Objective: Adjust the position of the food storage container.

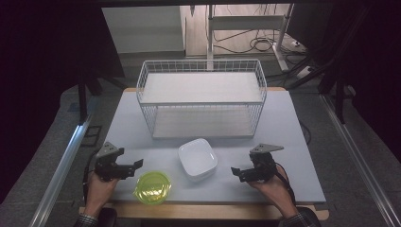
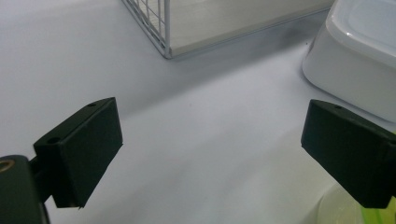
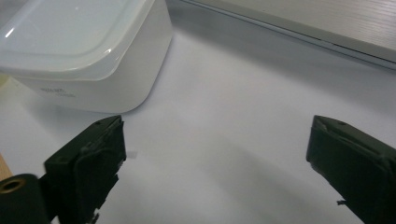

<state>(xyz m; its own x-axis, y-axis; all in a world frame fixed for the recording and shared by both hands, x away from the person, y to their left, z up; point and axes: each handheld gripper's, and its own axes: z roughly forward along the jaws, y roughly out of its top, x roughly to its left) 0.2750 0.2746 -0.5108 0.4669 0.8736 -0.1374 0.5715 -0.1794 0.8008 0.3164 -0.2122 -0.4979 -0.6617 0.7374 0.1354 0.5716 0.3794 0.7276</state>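
A white square dish (image 1: 197, 159) sits on the grey table mat, in front of a white wire basket rack (image 1: 202, 97). A yellow-green round bowl (image 1: 152, 187) lies near the front edge, left of the dish. My left gripper (image 1: 135, 166) rests low at the front left, open, with nothing between its jaws; in its own view (image 2: 212, 144) the dish (image 2: 359, 56) is ahead right and the bowl's rim (image 2: 336, 210) is at the bottom right. My right gripper (image 1: 237, 172) is open and empty at the front right, pointing toward the dish (image 3: 79, 51).
The rack's wire corner (image 2: 159, 32) stands ahead of the left gripper, and its wooden base edge (image 3: 299, 23) runs beyond the right one. Metal rails flank the table at left (image 1: 64, 165) and right (image 1: 359, 161). Cables lie on the floor behind (image 1: 257, 45).
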